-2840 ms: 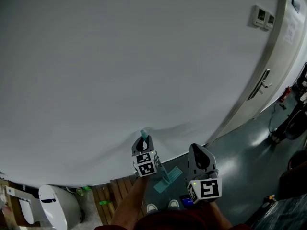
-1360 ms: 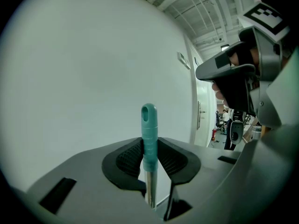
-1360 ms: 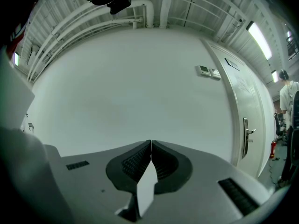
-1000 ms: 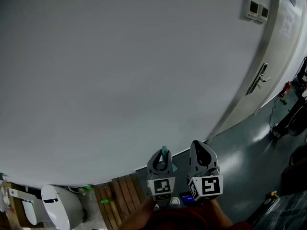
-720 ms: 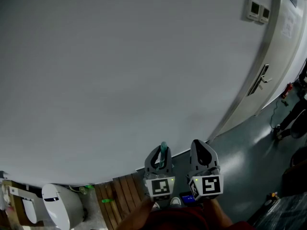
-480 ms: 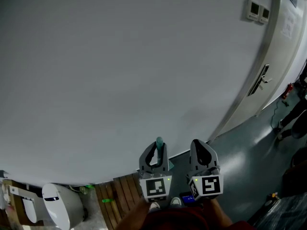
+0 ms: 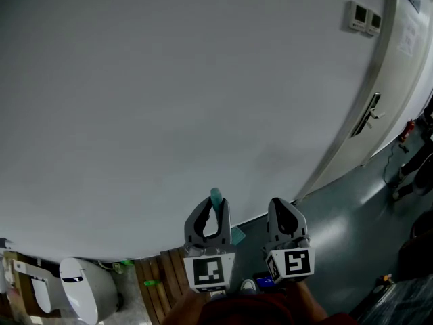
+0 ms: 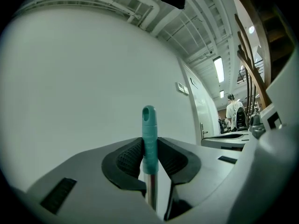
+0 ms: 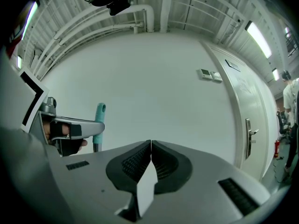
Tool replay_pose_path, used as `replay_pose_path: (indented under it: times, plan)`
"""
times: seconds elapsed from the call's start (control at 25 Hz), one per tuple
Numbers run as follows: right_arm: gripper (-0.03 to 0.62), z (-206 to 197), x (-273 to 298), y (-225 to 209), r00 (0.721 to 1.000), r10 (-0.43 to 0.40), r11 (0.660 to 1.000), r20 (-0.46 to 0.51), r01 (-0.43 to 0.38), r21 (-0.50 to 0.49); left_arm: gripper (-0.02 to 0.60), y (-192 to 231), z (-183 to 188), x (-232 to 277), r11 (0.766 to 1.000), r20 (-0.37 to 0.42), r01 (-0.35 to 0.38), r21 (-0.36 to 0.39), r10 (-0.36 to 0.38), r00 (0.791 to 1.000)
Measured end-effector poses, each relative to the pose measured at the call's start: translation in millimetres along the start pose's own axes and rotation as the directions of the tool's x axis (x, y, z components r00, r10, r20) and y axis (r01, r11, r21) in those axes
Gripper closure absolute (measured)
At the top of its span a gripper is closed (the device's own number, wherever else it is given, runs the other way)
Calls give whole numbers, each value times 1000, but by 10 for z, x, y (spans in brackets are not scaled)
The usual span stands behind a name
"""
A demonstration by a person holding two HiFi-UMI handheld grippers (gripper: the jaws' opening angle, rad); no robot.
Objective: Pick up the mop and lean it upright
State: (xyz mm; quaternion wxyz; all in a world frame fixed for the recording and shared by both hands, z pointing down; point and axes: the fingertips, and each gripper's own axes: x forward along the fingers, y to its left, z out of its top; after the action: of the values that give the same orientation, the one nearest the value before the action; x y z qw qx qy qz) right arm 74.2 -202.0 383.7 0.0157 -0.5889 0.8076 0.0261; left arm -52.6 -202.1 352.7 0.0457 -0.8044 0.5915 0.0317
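The mop handle has a teal grip with a hanging hole on top and a bare metal shaft below. It stands upright between the pads of my left gripper, which is shut on it just under the teal end. In the head view the left gripper is raised in front of the white wall, the teal tip pokes above it, and a corner of the teal mop head shows below. My right gripper hangs beside it, its pads touching and holding nothing.
A white wall fills most of the view. A door with a lever handle and wall panels are to the right. Down left are a white toilet, a wooden slat mat and a small green thing.
My left gripper has risen with the mop handle and shifted left in the head view. The right gripper has stayed where it was.
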Motion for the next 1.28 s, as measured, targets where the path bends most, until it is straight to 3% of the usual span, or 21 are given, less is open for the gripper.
replay_pose_path:
  times: [1.28]
  plan:
    - [576,6,58,93,1000,26,1000,-3,-26,-1,474,153,69,-87,998,5,-42,-37,42,999]
